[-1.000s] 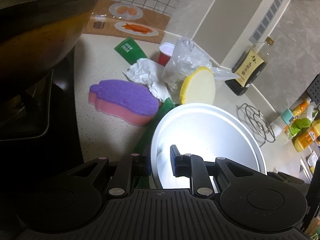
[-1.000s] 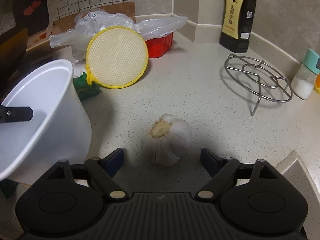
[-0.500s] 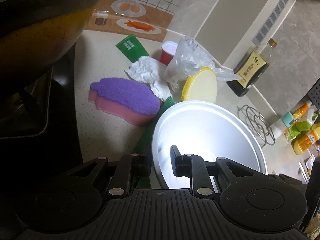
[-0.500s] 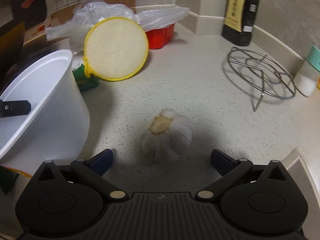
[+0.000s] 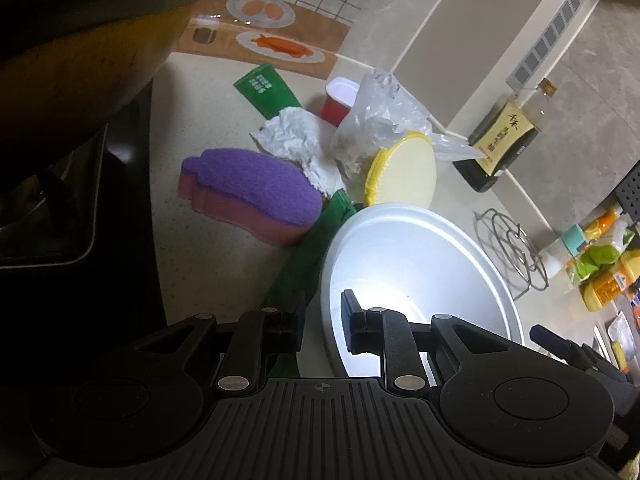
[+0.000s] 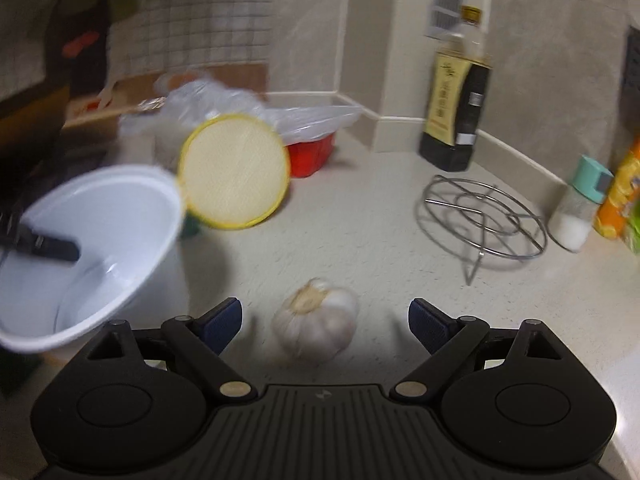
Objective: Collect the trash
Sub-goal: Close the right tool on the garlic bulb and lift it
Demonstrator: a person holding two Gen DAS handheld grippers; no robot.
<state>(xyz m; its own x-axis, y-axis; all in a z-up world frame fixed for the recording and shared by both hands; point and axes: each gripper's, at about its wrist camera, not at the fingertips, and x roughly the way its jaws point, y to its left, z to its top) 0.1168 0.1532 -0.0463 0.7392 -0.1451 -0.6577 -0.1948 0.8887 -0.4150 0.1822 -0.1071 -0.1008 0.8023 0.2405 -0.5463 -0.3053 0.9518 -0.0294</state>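
Observation:
My left gripper (image 5: 322, 320) is shut on the rim of a white plastic bowl (image 5: 420, 264), one finger inside and one outside; the bowl (image 6: 92, 240) also shows at the left of the right wrist view, lifted and tilted. Beyond it lie a crumpled white paper (image 5: 296, 140), a clear plastic bag (image 5: 380, 120), a red cup (image 5: 338, 104) and green wrappers (image 5: 266, 88). My right gripper (image 6: 324, 316) is open, with a garlic bulb (image 6: 316, 320) on the counter between its fingers.
A purple and pink sponge (image 5: 252, 192) and a yellow round scrubber (image 6: 234, 170) lie near the trash. A wire trivet (image 6: 480, 216), a soy sauce bottle (image 6: 456, 108) and a shaker (image 6: 576, 208) stand right. A wok (image 5: 80, 40) on the stove is at left.
The right gripper has tilted up and pulled back a little, blurring its view, and its fingers opened wider around the garlic. The left gripper keeps its hold on the bowl, which has risen.

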